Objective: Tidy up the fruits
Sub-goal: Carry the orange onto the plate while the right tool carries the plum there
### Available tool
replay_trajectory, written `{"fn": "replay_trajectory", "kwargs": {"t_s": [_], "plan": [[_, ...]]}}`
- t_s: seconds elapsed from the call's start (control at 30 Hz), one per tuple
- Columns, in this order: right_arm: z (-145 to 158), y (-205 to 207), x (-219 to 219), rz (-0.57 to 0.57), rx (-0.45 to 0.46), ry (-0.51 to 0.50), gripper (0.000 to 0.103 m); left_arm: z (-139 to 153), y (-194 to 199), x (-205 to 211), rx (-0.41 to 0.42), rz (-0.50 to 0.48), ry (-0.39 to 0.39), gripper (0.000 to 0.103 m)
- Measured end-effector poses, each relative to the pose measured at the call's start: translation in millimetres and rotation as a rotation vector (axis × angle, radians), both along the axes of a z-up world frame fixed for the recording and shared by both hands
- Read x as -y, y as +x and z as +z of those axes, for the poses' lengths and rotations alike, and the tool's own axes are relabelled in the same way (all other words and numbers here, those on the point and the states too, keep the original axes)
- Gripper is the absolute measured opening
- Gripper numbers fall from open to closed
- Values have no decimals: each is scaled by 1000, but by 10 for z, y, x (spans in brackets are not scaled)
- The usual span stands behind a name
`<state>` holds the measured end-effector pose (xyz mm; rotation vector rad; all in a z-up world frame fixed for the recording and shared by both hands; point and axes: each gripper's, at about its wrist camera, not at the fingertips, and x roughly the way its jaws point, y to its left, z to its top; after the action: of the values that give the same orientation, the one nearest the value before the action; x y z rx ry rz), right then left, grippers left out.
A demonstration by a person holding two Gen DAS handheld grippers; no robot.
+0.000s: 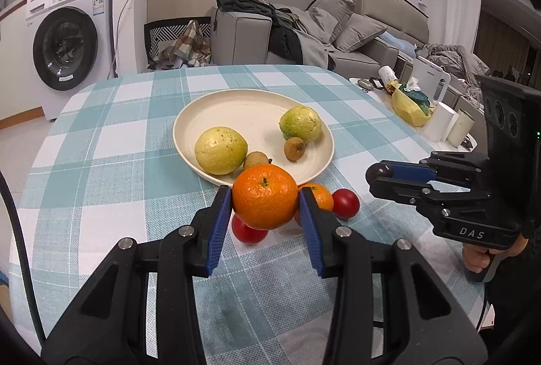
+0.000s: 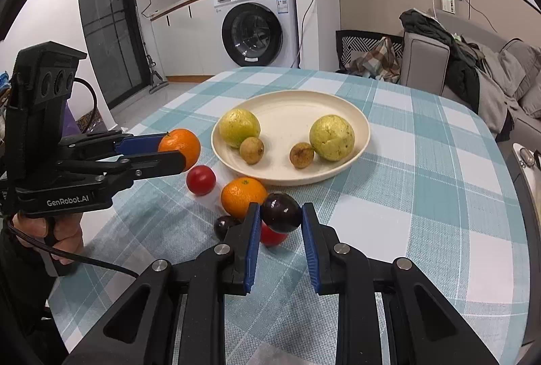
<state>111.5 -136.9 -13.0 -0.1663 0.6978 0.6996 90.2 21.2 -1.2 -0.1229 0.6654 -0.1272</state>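
Orange [image 1: 264, 196] before plate [image 1: 216, 101], tomatoes [image 1: 345, 202]

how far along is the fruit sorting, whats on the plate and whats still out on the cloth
Done: the plate holds two green-yellow guavas and two small brown longans. In hand: the left gripper is shut on an orange, the right gripper on a dark plum, both off the plate. Left on the tablecloth: a second orange, two red tomatoes and another dark plum.
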Motion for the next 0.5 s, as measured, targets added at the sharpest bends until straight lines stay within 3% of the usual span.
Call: {"fn": "replay_trajectory", "kwargs": {"t_s": [0.5], "plan": [[60, 195, -110, -34, 8, 57, 25, -62, 225, -114, -2, 37, 4, 37]]}}
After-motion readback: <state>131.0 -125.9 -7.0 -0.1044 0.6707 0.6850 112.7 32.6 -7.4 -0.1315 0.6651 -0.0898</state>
